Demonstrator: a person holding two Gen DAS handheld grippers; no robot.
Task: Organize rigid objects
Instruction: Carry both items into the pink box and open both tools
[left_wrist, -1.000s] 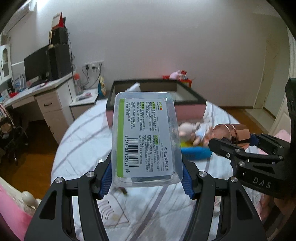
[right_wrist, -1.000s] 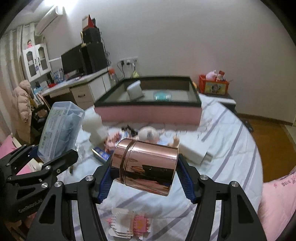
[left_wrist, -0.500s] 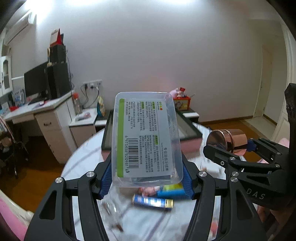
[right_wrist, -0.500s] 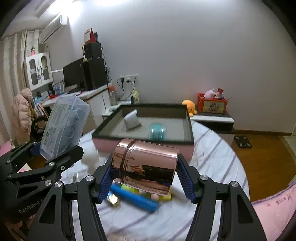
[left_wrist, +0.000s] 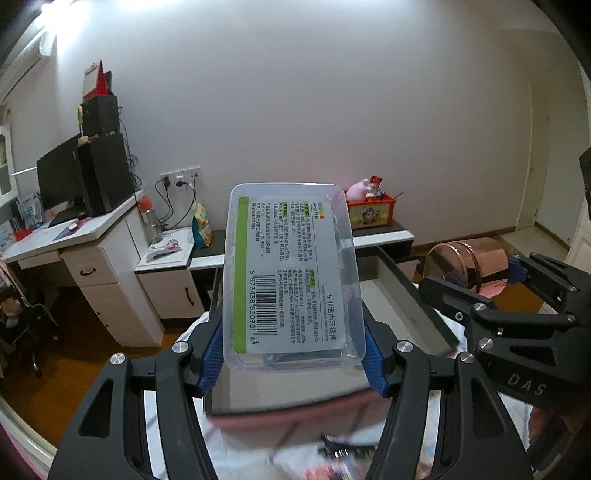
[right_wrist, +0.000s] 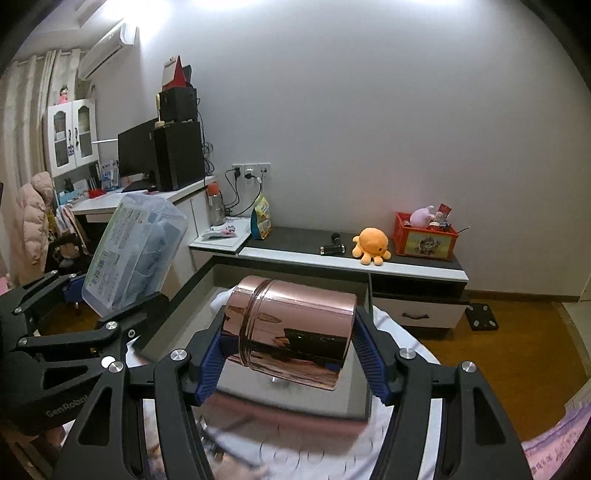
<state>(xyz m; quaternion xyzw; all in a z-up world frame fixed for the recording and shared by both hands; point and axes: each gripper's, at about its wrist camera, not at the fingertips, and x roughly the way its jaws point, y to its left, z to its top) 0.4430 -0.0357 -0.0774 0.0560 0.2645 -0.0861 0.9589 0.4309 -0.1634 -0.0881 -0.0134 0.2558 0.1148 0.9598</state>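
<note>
Above the open pink-sided tray (right_wrist: 177, 295), both grippers carry their loads. Left gripper (left_wrist: 291, 360): closed on a clear plastic box (left_wrist: 291, 273) with a barcode label, held upright by its lower edge between the blue pads (left_wrist: 211, 356). Right gripper (right_wrist: 286, 356): closed on a copper-coloured tin (right_wrist: 291, 328) lying on its side, gripped across its two ends.

Step in hand, as judged: transport of both rigid objects to the tray for release. Good practice would be to bring each load fully past the tray's dark rim, lower it until it is close to the grey floor, and only then part the jaws. The tin, lying on its side, may roll once freed; it is best set against a wall or turned onto its base. The box is tall in the grip and could tip forward; laying it flat is safer. The two grippers ride near each other, so staggered release would avoid a clash.

Surface and room: tray resting on a striped white sheet (right_wrist: 413, 350), with small blurred items at the lower edge. Behind: low shelf (right_wrist: 406, 262) with an orange plush toy (right_wrist: 371, 245) and red crate (right_wrist: 424, 240); white desk (left_wrist: 96, 236) with monitor (right_wrist: 135, 155); wooden floor (right_wrist: 524, 339).
</note>
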